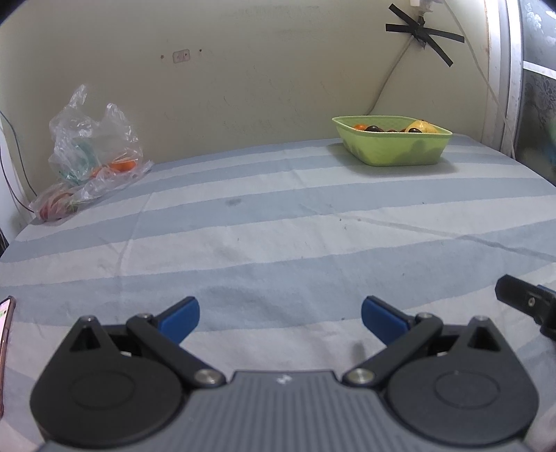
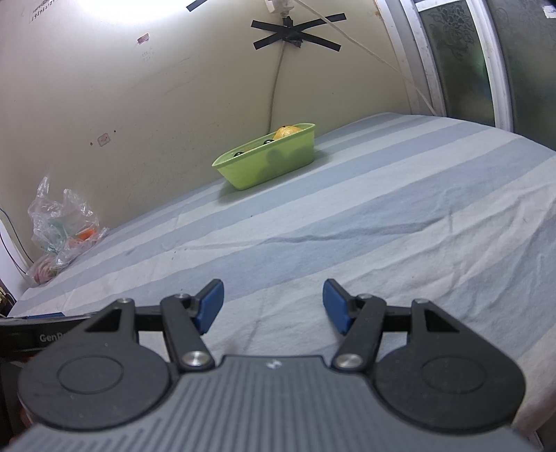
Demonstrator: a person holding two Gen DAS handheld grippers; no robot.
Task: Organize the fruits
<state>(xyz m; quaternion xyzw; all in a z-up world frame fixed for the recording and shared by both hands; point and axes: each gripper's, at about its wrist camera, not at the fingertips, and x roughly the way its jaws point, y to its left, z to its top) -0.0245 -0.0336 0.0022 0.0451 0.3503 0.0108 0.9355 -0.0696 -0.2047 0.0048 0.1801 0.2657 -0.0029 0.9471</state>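
Note:
A green basket (image 1: 392,147) stands at the far right of the bed by the wall. It holds a yellow fruit (image 1: 422,127), dark round fruits (image 1: 373,128) and a small orange fruit (image 1: 360,127). It also shows in the right wrist view (image 2: 267,163) with the yellow fruit (image 2: 286,132) above its rim. A clear plastic bag (image 1: 93,146) with orange fruit (image 1: 123,165) lies at the far left; it also shows in the right wrist view (image 2: 62,222). My left gripper (image 1: 279,318) is open and empty, low over the sheet near the front. My right gripper (image 2: 272,304) is open and empty too.
The striped blue and white sheet (image 1: 278,222) covers the bed. A phone (image 1: 5,330) lies at the left edge. The right gripper's body (image 1: 528,302) shows at the right edge. Cables and black tape (image 2: 295,31) hang on the wall. A window (image 2: 462,62) is at the right.

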